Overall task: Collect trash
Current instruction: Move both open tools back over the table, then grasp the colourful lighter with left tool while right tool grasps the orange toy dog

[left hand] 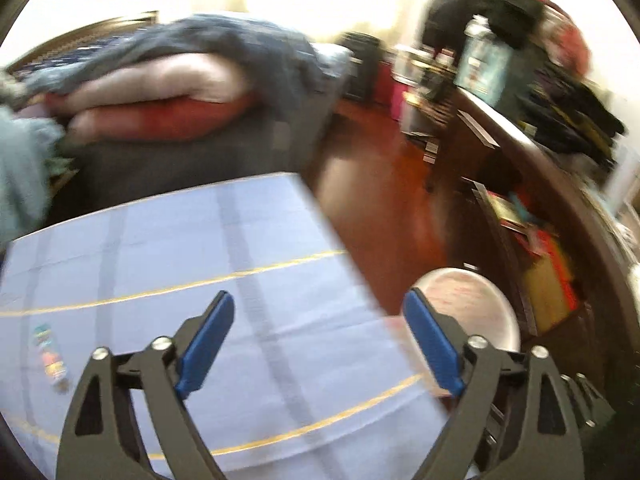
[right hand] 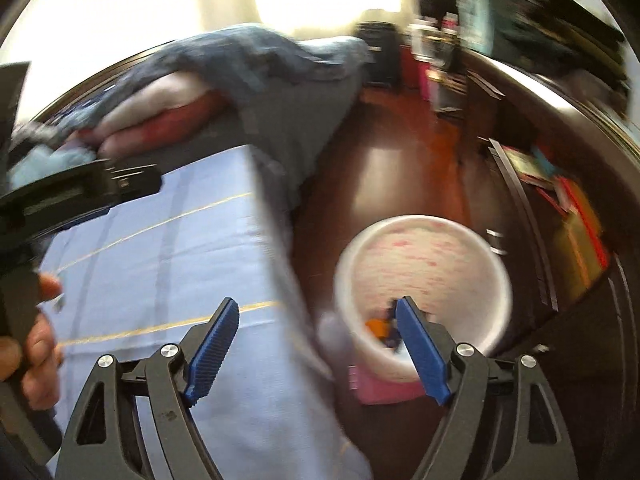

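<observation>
A white trash bin [right hand: 424, 264] with pink marks stands on the wooden floor beside the table; orange and dark scraps [right hand: 380, 328] lie in its bottom. It also shows in the left wrist view [left hand: 476, 304]. My right gripper [right hand: 318, 314] is open and empty, above the table's right edge and the bin. My left gripper [left hand: 320, 308] is open and empty over the light blue tablecloth [left hand: 180, 264]. A colourful wrapper [left hand: 50, 354] lies on the cloth at the left. The left gripper's body [right hand: 80, 192] and a hand show in the right wrist view.
A sofa with piled blankets and cushions [left hand: 168, 88] stands behind the table. A dark wooden cabinet [left hand: 540, 200] with books and clutter runs along the right. Bare wooden floor [left hand: 380, 184] lies between them. Both views are blurred.
</observation>
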The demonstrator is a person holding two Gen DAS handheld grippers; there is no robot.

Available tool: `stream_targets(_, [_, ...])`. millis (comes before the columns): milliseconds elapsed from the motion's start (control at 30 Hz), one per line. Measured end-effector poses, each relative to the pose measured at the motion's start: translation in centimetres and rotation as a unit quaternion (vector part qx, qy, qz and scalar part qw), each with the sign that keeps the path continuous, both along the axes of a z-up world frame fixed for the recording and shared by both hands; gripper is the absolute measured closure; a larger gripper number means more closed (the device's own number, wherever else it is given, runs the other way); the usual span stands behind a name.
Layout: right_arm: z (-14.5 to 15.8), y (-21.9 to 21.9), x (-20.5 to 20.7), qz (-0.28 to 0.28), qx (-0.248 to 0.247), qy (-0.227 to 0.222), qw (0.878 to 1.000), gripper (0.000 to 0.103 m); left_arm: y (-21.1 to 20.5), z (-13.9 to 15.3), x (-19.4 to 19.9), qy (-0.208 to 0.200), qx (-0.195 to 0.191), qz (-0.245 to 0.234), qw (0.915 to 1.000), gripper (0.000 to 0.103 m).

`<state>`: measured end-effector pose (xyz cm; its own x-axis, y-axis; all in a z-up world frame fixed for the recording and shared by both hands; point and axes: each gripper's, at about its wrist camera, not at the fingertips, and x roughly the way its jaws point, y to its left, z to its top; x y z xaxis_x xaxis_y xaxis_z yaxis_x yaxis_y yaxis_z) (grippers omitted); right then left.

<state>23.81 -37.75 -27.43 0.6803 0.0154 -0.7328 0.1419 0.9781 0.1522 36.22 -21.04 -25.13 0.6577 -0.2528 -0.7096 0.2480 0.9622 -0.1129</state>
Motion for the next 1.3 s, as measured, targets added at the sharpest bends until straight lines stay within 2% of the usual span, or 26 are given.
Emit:
stream_targets(67, [0.4,2.7,0.1,0.033,-0.004,-0.002,0.999,0.022,3.2,0.1,-0.3,-0.009,0.012,0.047,0.9988,0.011])
stream_targets(167, [0.7,6.4,0.2,0.075,-0.007,-0.002,0.997,0.022,8.6,-0.4,-0.1,-0.002,0.02,0.122,0.9923,0.01])
stream_targets(300, [0.9,10.8,0.5,0.123,-0.011,0.003,0.992,0.022,16.0,-2.2,0.4,0.032,0.009,0.213,0.9765,0.01])
stream_targets(367, [0.8,13.0,0.5,0.146,-0.016,0.006,0.989,0.022,18.8,-3.3,0.9,0.047,0.005,0.245,0.9683,0.01])
stream_targets(467, [0.8,15.4,0.4,0.172,-0.021,0.008,0.985,0.022,21.9,-5.2,2.0,0.079,-0.01,0.268,0.96,0.011])
stream_targets(533, [0.7,16.7,0.3,0.186,-0.026,0.011,0.982,0.022,23.1,-6.2,2.5,0.096,-0.026,0.269,0.9581,0.016])
stream_targets(633, [0.5,18.2,0.3,0.201,-0.031,0.015,0.979,0.022,23.8,-7.4,3.3,0.116,-0.03,0.261,0.958,0.026])
stream_targets(733, [0.2,19.6,0.4,0.209,-0.038,0.023,0.977,0.022,23.6,-7.9,3.5,0.113,-0.011,0.249,0.9618,0.027])
stream_targets(800, [0.0,20.2,0.5,0.212,-0.041,0.026,0.976,0.022,23.3,-8.0,3.5,0.107,0.008,0.244,0.9639,0.032])
stream_targets(933, [0.0,21.0,0.6,0.216,-0.047,0.03,0.975,0.022,22.6,-8.0,3.3,0.097,0.052,0.229,0.9671,0.051])
stream_targets(967, [0.0,21.2,0.6,0.216,-0.048,0.031,0.975,0.022,22.9,-8.0,3.2,0.096,0.052,0.225,0.9682,0.054])
stream_targets(1067, [-0.1,21.7,0.9,0.217,-0.047,0.034,0.974,0.022,23.7,-7.8,3.0,0.095,0.051,0.221,0.9693,0.076])
stream_targets(1200, [-0.3,23.3,0.9,0.225,-0.051,0.036,0.972,0.022,25.1,-7.7,2.9,0.095,0.024,0.195,0.9758,0.079])
stream_targets(1300, [-0.5,24.7,1.0,0.238,-0.053,0.037,0.969,0.022,25.9,-7.8,2.4,0.094,0.02,0.187,0.9775,0.079])
